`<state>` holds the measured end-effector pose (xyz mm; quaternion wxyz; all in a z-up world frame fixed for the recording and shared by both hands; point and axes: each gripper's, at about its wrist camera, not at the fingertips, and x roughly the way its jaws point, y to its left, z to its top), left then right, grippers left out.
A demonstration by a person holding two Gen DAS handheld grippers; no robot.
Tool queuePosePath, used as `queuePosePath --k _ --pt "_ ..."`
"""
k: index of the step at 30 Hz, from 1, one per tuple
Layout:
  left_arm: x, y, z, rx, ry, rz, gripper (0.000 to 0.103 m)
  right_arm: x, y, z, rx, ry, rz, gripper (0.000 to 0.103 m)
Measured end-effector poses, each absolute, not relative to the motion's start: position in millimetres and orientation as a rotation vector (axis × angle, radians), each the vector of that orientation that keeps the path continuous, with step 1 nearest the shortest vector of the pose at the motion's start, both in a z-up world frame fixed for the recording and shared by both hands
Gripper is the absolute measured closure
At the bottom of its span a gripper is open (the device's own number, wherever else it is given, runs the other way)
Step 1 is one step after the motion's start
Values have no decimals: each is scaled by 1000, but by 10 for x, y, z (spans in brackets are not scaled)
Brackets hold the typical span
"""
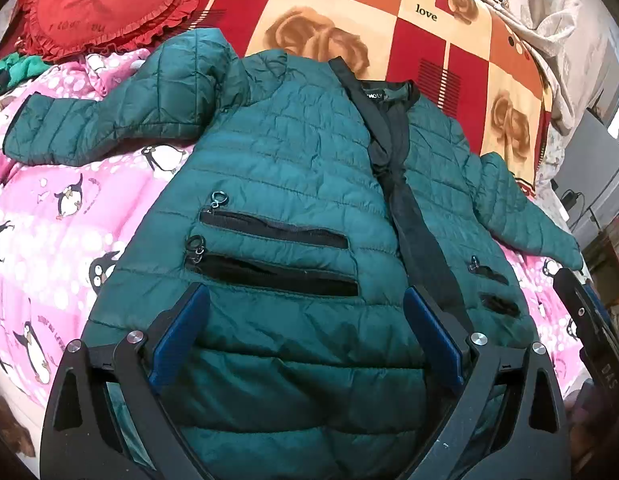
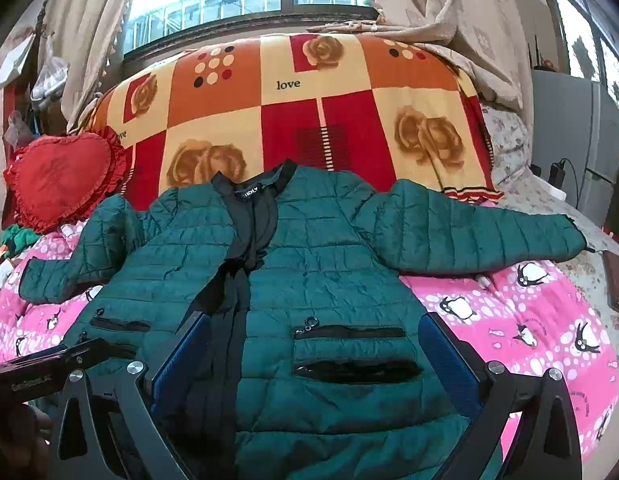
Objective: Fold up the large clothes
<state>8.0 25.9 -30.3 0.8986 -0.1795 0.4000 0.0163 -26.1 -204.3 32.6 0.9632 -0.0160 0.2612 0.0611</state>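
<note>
Plainly, puffy jacket (image 1: 293,184) ahead of both wide-open, empty tongs, left tongs (image 1: 305,336) & right tongs (image 2: 313,356): prob. light, soft, slippery; pinch hem.

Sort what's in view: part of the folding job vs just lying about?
Job:
green puffer jacket, spread flat
left gripper, open
right gripper, open

Lying about:
red heart cushion
checked rose blanket
pink penguin cover
curtains

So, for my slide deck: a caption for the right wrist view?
Open right claw above a green quilted jacket spread flat on a bed.
</note>
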Motion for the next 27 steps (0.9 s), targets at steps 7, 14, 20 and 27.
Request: queuePosePath --k 7,14,20,27 --pt "49 341 -314 -418 816 19 5 -236 -2032 308 -34 561 104 1" --pt "100 331 -275 -418 798 6 5 -357 -2061 281 -34 546 64 1" --pt "137 334 -279 -424 797 -7 5 -371 -1973 280 -61 552 81 1" --pt "125 274 -256 -413 771 -64 5 -437 -1953 345 -72 520 87 1"
